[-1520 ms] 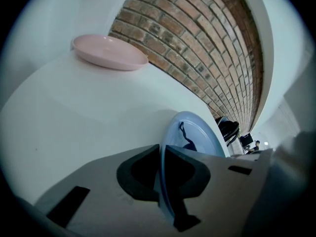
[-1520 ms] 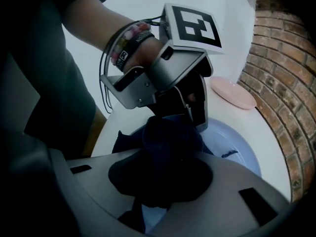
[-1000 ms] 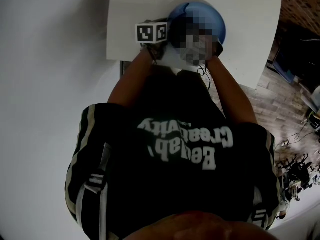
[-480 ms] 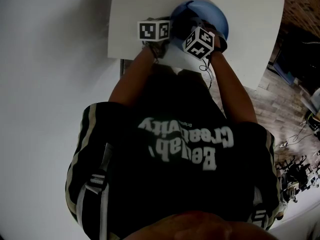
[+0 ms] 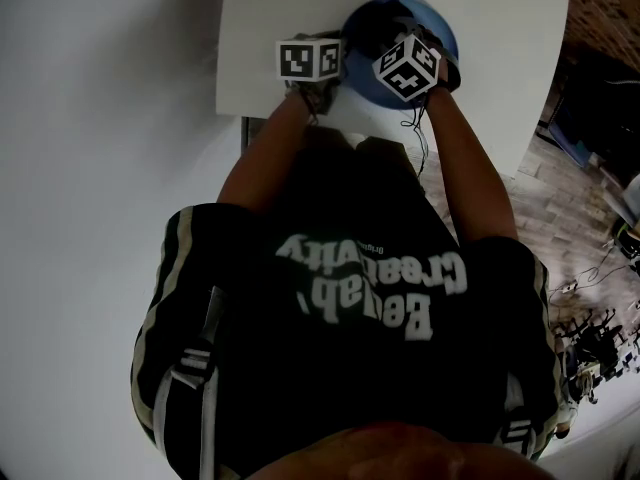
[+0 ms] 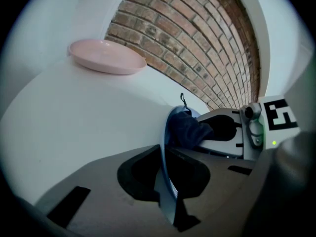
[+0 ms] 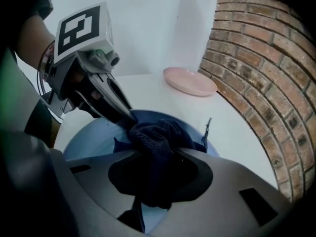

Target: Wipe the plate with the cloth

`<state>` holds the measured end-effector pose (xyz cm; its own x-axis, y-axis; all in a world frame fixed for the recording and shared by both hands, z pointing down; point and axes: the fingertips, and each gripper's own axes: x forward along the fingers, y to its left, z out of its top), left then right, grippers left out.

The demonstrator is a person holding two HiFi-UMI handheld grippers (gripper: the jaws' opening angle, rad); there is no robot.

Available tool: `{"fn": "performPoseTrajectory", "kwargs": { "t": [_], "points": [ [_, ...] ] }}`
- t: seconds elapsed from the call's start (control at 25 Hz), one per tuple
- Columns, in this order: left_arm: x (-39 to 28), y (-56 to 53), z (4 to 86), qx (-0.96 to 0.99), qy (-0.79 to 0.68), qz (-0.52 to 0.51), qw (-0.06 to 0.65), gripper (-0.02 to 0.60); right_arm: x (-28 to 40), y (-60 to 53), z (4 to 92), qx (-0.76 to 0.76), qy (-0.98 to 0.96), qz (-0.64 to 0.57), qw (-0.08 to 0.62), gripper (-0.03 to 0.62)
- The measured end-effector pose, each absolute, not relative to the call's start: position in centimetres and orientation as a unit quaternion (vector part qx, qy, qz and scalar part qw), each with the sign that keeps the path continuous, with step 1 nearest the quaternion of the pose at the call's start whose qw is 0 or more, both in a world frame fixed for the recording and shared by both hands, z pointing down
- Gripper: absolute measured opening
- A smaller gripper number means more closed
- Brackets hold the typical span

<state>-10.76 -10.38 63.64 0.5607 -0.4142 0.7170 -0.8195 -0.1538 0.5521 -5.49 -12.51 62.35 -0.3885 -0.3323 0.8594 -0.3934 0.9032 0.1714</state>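
Two plates are on the one white counter. Farthest left, at the counter's far edge, is the pink plate. It is empty and well apart from everything else.

Next comes the left tool, one of two, with its marker cube on top. Its jaws are drawn narrow and clamp the near-left rim of the blue plate, whose thin edge runs straight between them in the left gripper view. The tool slants down toward the counter, the person's left forearm behind it.

The blue plate, the second of the two, is near the middle of the counter, between the tools. Whether it lies flat or is tipped up by the rim grip I cannot tell.

On its face lies the single cloth, dark blue and bunched into a lump, with a small loop or tag sticking up at the far rim.

The right tool holds that cloth. Its jaws are closed on the bunched fabric and press it onto the plate's inner face, just beside the left tool's tips. Its own marker cube, the second, is turned at an angle. The right forearm leads back from it.

Right of the counter is brickwork.
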Motion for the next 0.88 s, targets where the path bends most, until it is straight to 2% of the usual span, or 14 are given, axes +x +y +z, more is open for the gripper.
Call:
{"fn": "performPoseTrajectory", "kwargs": {
  "t": [0.44, 0.88],
  "points": [
    [-10.2, -10.6, 64.0, 0.728, -0.425, 0.200, 0.498, 0.015, 2.4, -14.0, 62.3, 0.271, -0.800, 0.026, 0.535, 0.084],
    [-9.9, -10.5, 63.7, 0.732, -0.423, 0.205, 0.493, 0.015, 4.8, -7.5, 62.1, 0.247, -0.787, 0.009, 0.565, 0.084]
  ]
}}
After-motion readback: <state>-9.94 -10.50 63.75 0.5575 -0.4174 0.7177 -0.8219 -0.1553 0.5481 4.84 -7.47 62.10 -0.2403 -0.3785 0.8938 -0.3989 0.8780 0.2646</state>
